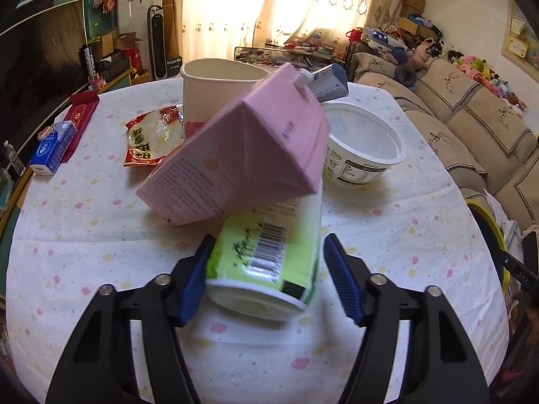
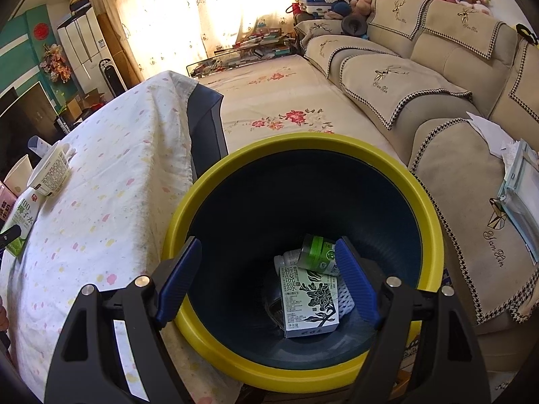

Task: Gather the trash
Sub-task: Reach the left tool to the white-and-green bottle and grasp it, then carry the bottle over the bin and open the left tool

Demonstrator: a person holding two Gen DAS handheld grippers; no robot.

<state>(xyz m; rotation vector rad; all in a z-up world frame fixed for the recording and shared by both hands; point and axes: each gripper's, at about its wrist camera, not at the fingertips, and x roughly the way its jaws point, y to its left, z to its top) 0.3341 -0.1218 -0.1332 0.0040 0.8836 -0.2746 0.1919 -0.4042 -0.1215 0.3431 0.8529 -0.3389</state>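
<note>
A green and white drink carton (image 1: 266, 256) lies on its side on the tablecloth, between the fingers of my left gripper (image 1: 269, 245). The left pad is at its side and a gap shows by the right pad, so the gripper is open. A pink carton (image 1: 242, 158) leans tilted on the green one. My right gripper (image 2: 267, 245) hangs open and empty over a yellow-rimmed bin (image 2: 215, 185). In the bin lie a green and white box (image 2: 308, 299) and a green bottle (image 2: 320, 252). The green carton (image 2: 20, 225) also shows at the table's left edge in the right wrist view.
Behind the cartons stand a white paper cup (image 1: 215, 91) and a white plastic bowl (image 1: 363, 141), with a tube (image 1: 330, 82) between them. A red snack wrapper (image 1: 153, 136), a blue tissue pack (image 1: 52, 148) and a red packet (image 1: 82, 114) lie at left. A sofa (image 2: 438, 84) runs beside the bin.
</note>
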